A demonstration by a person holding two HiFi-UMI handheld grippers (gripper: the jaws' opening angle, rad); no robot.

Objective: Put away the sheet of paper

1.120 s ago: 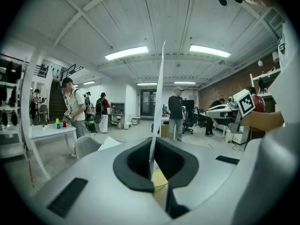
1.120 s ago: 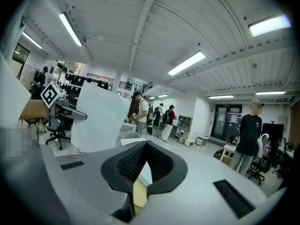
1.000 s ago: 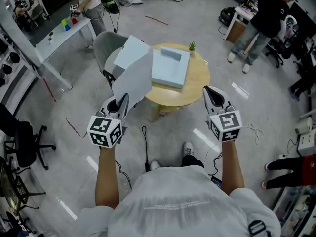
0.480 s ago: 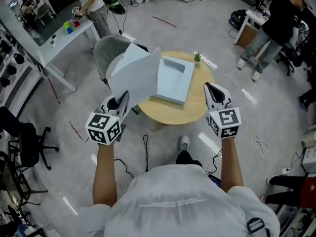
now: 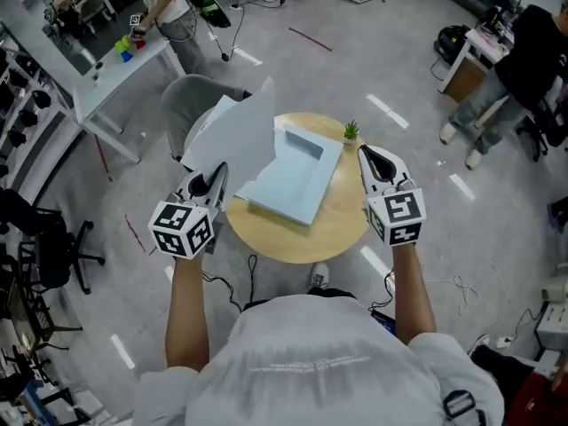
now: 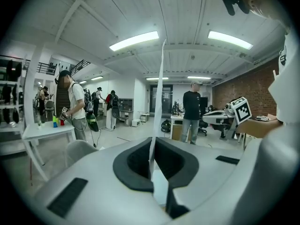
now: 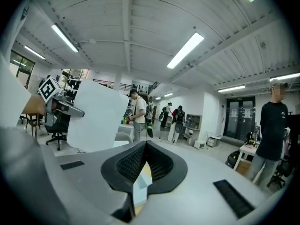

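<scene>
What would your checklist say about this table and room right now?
Surface: round wooden table, mostly bare wood.
Job's things: sheet of paper held up over the table's left edge; light blue box on the table.
Clutter: small potted plant at the table's far edge.
Grippers: left gripper shut on the paper; right gripper shut, empty.
Cables: dark cable on the floor.
Surroundings: grey chair behind the table; people standing at benches.
</scene>
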